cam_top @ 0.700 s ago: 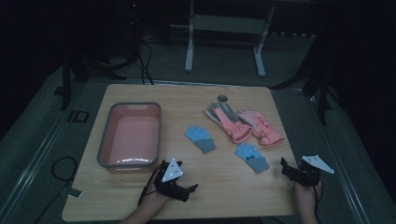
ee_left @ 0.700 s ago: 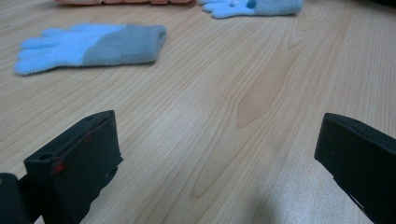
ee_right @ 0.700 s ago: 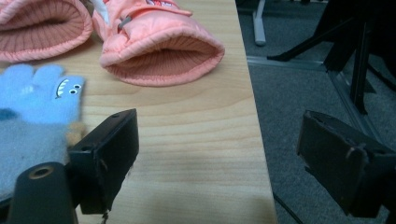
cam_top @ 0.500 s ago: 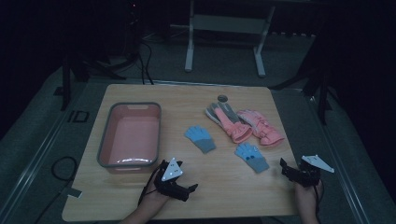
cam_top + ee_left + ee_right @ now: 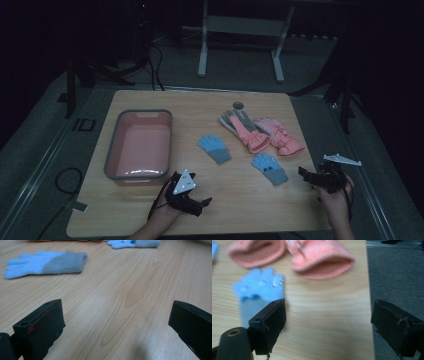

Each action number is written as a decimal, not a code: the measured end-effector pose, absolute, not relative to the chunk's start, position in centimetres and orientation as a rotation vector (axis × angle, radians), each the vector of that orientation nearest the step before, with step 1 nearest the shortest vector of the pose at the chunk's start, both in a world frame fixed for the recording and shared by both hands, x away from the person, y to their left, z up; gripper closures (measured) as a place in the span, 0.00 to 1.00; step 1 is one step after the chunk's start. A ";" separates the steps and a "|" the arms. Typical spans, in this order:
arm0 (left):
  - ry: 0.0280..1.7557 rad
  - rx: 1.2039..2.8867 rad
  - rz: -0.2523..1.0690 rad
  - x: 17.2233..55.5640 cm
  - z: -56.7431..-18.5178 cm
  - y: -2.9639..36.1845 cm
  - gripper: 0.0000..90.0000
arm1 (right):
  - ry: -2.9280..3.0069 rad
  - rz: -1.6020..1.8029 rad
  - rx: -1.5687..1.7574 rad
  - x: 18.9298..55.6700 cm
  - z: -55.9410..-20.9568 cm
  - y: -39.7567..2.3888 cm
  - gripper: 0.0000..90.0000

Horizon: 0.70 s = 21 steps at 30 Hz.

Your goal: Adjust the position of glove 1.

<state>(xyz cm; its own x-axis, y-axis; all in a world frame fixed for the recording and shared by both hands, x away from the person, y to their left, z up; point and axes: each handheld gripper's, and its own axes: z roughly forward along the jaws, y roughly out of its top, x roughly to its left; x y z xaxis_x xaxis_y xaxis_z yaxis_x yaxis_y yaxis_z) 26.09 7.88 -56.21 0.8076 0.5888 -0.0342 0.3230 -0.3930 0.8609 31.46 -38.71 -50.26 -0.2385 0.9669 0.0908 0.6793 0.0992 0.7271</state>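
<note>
Both grippers [image 5: 202, 202] [image 5: 306, 173] gaped, empty — right one at table edge [image 5: 320, 200]; risk was pinching blue glove [image 5: 270, 168] cuff only, glove slipping out.

The tabletop [image 5: 240, 200] carries four gloves, namely two blue-and-grey knitted gloves [image 5: 215, 149] [image 5: 269, 168] lying apart and two pink gloves [image 5: 243, 131] [image 5: 279, 136] side by side, plus one pink tub [image 5: 113, 160] with a grey rim and one small round grey disc [image 5: 238, 105].
</note>
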 end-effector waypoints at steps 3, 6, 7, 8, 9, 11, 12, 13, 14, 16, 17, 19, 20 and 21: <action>0.678 2.010 0.345 26.1 -56.2 7.9 0.00 | 2.015 0.955 1.568 31.8 -49.0 -37.8 0.13; 0.679 2.009 0.340 26.1 -56.2 7.9 0.00 | 2.038 0.977 1.511 32.1 -47.8 -36.9 0.13; 0.679 2.009 0.340 26.1 -56.2 7.9 0.00 | 2.051 0.982 1.498 32.2 -47.5 -36.6 0.13; 0.679 2.010 0.340 26.1 -56.2 7.9 0.00 | 2.061 0.992 1.494 32.4 -47.1 -36.3 0.13; 0.679 2.009 0.340 26.1 -56.2 7.9 0.00 | 2.074 1.001 1.482 32.6 -46.8 -35.9 0.13; 0.679 2.011 0.339 26.1 -56.2 7.9 0.00 | 2.096 0.997 1.452 33.0 -46.2 -35.2 0.13; 0.678 2.011 0.339 26.1 -56.2 7.9 0.00 | 2.103 0.997 1.441 33.2 -46.0 -34.9 0.13; 0.678 2.011 0.340 26.1 -56.2 7.9 0.00 | 2.106 0.998 1.432 33.4 -45.7 -34.5 0.13; 0.678 2.011 0.342 26.0 -56.2 7.9 0.00 | 2.116 0.996 1.422 33.6 -45.5 -34.2 0.13; 0.676 2.013 0.342 26.0 -56.2 7.9 0.00 | 2.133 0.992 1.405 34.0 -45.0 -33.6 0.13; 0.674 2.014 0.344 26.1 -56.2 7.9 0.00 | 2.139 0.989 1.396 34.2 -44.8 -33.3 0.14; 0.672 2.016 0.342 26.1 -56.2 7.8 0.00 | 2.163 0.982 1.367 34.6 -44.4 -32.7 0.14; 0.673 2.016 0.341 26.1 -56.2 7.8 0.00 | 2.170 0.976 1.357 34.8 -44.3 -32.4 0.15; 0.672 2.017 0.338 26.1 -56.2 7.8 0.00 | 2.182 0.972 1.350 35.0 -44.1 -32.1 0.15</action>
<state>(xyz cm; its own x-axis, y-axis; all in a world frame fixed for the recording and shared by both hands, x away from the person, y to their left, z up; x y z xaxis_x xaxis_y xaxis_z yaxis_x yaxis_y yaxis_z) 26.07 7.83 -56.22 0.8108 0.5844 -0.0325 0.3216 -0.3985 0.8589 35.04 -32.09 -44.12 -0.4567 0.8892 0.0270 0.6147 0.2935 0.7321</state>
